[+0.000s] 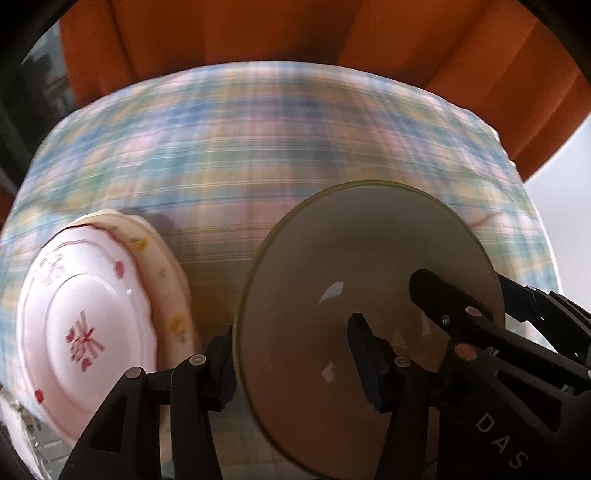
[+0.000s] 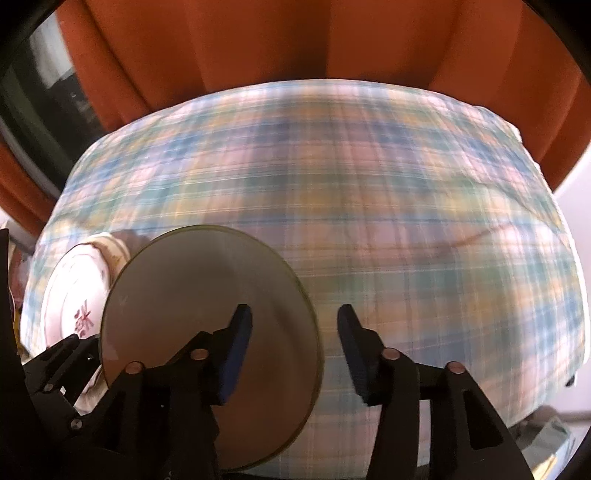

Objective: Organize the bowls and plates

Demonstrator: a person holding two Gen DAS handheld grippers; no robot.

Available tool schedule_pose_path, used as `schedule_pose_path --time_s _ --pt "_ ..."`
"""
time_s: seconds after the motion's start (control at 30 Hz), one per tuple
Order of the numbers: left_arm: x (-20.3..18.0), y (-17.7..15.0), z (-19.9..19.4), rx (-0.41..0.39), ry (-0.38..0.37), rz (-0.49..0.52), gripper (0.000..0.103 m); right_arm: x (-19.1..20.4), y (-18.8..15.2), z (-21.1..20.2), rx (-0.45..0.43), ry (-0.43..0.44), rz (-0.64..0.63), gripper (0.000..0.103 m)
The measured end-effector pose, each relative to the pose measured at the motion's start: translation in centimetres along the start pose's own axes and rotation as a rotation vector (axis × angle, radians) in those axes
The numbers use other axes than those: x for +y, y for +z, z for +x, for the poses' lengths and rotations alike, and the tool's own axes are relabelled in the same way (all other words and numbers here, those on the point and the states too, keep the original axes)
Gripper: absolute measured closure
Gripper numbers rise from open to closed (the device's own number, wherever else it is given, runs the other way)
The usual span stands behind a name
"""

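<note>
A plain grey-beige plate [image 1: 332, 295] with a green rim stands on edge above the plaid cloth. My left gripper [image 1: 291, 365] has one finger on each face of it near its lower rim and is shut on it. My right gripper [image 2: 295, 350] is open, its jaws astride the same plate's right rim [image 2: 207, 317], apart from it. In the left wrist view the right gripper's fingers [image 1: 450, 306] show across the plate's face. White plates with red flower print [image 1: 85, 332] stand upright at the left, also seen in the right wrist view [image 2: 74, 306].
A plaid tablecloth [image 1: 295, 155] covers the table [image 2: 406, 221]. An orange curtain [image 1: 295, 33] hangs behind it. Wires of a dish rack [image 1: 48, 446] show under the upright plates at the lower left.
</note>
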State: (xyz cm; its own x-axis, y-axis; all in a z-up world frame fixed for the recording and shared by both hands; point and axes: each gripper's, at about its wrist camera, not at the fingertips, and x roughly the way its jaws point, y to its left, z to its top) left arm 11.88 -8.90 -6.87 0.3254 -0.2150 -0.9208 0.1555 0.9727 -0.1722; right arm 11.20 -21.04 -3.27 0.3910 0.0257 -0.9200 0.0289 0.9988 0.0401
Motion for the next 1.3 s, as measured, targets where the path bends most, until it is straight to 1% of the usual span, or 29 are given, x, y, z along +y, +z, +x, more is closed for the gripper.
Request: schedule_pose_path --time_s 0.13,0.23,0.37,0.53,0.63,0.73,0.87,0.93,0.97,1.03,1.13,1.2,1.3 --pt "0.6 0.6 0.5 0.026 -0.055 0.024 0.047 0.0 0.3 0.1 0.028 -0.049 0.041 0.048" --pt "1.3 0.9 0.7 0.045 -0.106 0.034 0.047 0.3 0.4 0.4 0.053 -0.067 0.069 0.047" --pt "1.8 1.2 0.9 0.066 -0.157 0.040 0.047 1.0 0.6 0.7 0.079 -0.097 0.088 0.047" --pt "1.7 1.3 1.0 0.096 -0.200 0.059 0.047 0.8 0.5 1.3 0.103 -0.118 0.135 0.047" --pt "1.1 1.1 1.0 0.103 -0.197 0.080 0.047 0.3 0.2 1.5 0.110 -0.106 0.160 0.047" --pt "0.9 1.2 1.2 0.110 -0.187 0.081 0.047 -0.3 0.1 2.0 0.121 -0.079 0.179 0.047" --pt "0.9 1.3 1.1 0.122 -0.167 0.049 0.047 -0.7 0.3 2.5 0.118 0.007 0.174 0.047" --pt "0.8 1.2 1.0 0.124 -0.144 0.037 0.047 -0.9 0.5 2.8 0.119 0.050 0.160 0.048" --pt "0.6 1.2 0.8 0.124 -0.119 0.032 0.047 -1.0 0.6 2.9 0.122 0.071 0.154 0.048" --pt "0.2 1.1 0.6 0.120 -0.080 0.030 0.046 -1.4 0.6 3.1 0.128 0.129 0.151 0.053" --pt "-0.1 1.0 0.5 0.117 -0.032 0.018 0.046 -1.9 0.5 3.6 0.136 0.210 0.155 0.055" --pt "-0.2 0.9 0.4 0.114 -0.004 0.011 0.045 -2.1 0.4 3.8 0.142 0.251 0.154 0.056" --pt "-0.5 0.7 0.2 0.113 0.025 0.004 0.045 -2.2 0.4 3.9 0.141 0.284 0.140 0.056"
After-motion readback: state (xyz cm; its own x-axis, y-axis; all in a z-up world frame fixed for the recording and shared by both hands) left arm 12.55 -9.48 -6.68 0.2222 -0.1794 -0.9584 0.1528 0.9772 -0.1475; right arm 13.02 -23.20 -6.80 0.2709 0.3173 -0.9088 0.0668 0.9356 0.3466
